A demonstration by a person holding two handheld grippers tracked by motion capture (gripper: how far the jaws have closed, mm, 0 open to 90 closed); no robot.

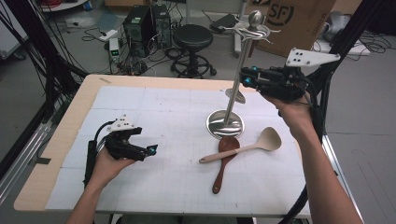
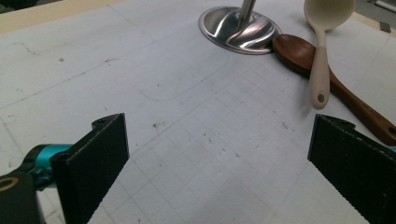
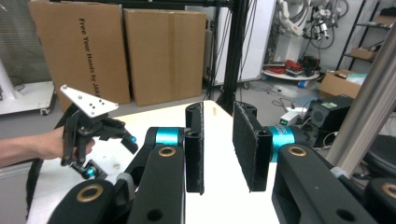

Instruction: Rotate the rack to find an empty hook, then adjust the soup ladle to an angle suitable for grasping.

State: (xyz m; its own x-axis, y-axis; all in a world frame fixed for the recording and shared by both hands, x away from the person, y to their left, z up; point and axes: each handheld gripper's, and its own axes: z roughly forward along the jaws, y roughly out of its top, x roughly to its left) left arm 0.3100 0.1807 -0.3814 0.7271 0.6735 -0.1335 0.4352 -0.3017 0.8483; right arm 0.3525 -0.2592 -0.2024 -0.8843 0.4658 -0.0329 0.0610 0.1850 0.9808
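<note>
Beside the steel stand (image 1: 232, 88), right gripper (image 1: 247, 77) held high, jaws parted a little, nothing between. Below and nearer than those jaws, on the tabletop (image 1: 154, 112): cream ladle (image 1: 254, 145) crossing wooden spoon (image 1: 225, 158). Left gripper (image 1: 150, 150) low, jaws wide, empty. Best lowered over the ladle handle, probably mid-shaft; opened wider first, closed squarely, kept clear of the stand's base.

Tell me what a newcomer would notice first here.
Probably the steel stand rising right of the table's middle, with the right tongs held beside its pole, jaws slightly apart and empty. Next, the two crossed spoons in front of its base: the cream spoon lies over the brown spoon. The left tongs rest wide open at the left.
</note>
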